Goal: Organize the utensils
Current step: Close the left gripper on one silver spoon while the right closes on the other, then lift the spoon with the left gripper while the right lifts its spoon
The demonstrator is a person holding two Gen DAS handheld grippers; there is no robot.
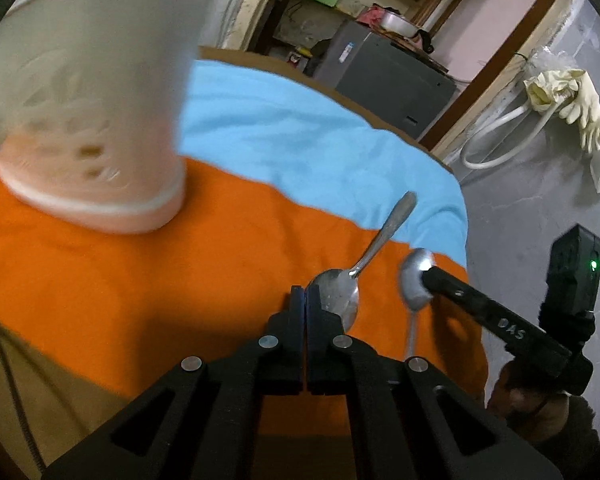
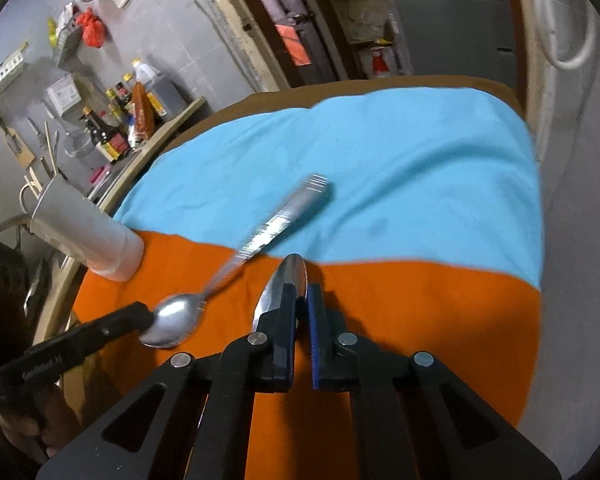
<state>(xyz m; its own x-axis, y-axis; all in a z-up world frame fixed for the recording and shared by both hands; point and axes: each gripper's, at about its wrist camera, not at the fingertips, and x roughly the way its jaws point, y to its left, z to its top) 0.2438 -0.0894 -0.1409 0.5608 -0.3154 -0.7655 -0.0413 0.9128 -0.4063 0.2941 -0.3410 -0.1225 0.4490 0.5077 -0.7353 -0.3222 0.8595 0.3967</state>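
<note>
My left gripper (image 1: 305, 292) is shut on the bowl edge of a steel spoon (image 1: 342, 294) whose handle points away over the orange cloth. It also shows in the right wrist view (image 2: 144, 314), with that spoon (image 2: 180, 318) blurred. My right gripper (image 2: 300, 300) is shut on the bowl of a second spoon (image 2: 286, 284); in the left wrist view this gripper (image 1: 428, 276) holds the second spoon (image 1: 414, 280) upright, handle hanging down. A white perforated holder (image 1: 88, 92) stands at the left on the cloth, and shows in the right wrist view (image 2: 84, 232).
An orange cloth (image 1: 160, 280) and a blue cloth (image 1: 300, 136) cover the table. The table's edge drops off at the right to a grey floor (image 1: 540, 208). Bottles (image 2: 140, 108) stand on a shelf at the far left.
</note>
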